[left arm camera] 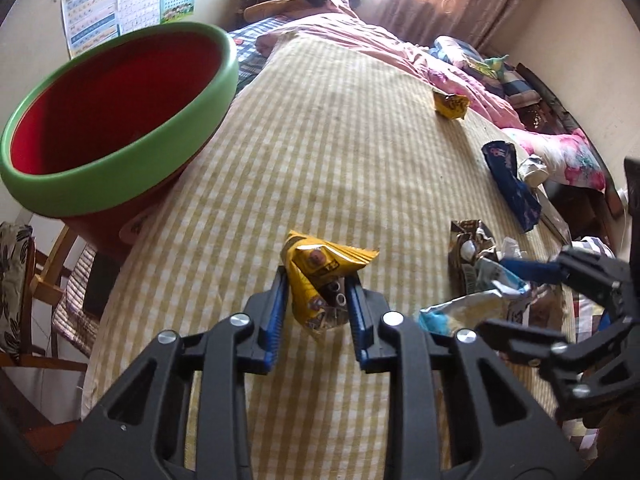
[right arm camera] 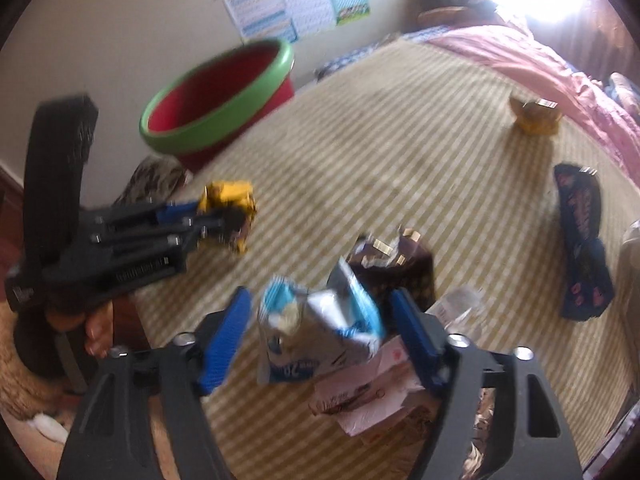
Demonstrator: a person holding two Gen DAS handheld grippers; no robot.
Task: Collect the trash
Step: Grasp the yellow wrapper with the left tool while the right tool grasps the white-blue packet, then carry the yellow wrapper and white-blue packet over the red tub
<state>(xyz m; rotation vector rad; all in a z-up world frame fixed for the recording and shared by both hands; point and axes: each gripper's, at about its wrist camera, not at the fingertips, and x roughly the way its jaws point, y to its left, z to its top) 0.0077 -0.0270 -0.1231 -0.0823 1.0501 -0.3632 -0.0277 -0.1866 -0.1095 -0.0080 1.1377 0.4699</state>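
A yellow snack wrapper [left arm camera: 320,280] sits between the blue pads of my left gripper [left arm camera: 318,286], which is shut on it; it also shows in the right wrist view [right arm camera: 232,216]. My right gripper [right arm camera: 320,312] has its jaws either side of a silver-and-blue wrapper [right arm camera: 320,332] and looks open around it; this view is blurred. The same wrapper shows in the left wrist view [left arm camera: 464,308]. The red basin with a green rim [left arm camera: 120,120] stands at the bed's left edge, far left of both grippers [right arm camera: 216,104].
On the yellow checked bedspread [left arm camera: 320,140] lie a brown wrapper [left arm camera: 468,248], a dark blue wrapper [left arm camera: 510,184] and a small yellow packet [left arm camera: 450,106]. Pink bedding [left arm camera: 400,52] is bunched along the far right. A wooden chair [left arm camera: 44,280] stands left of the bed.
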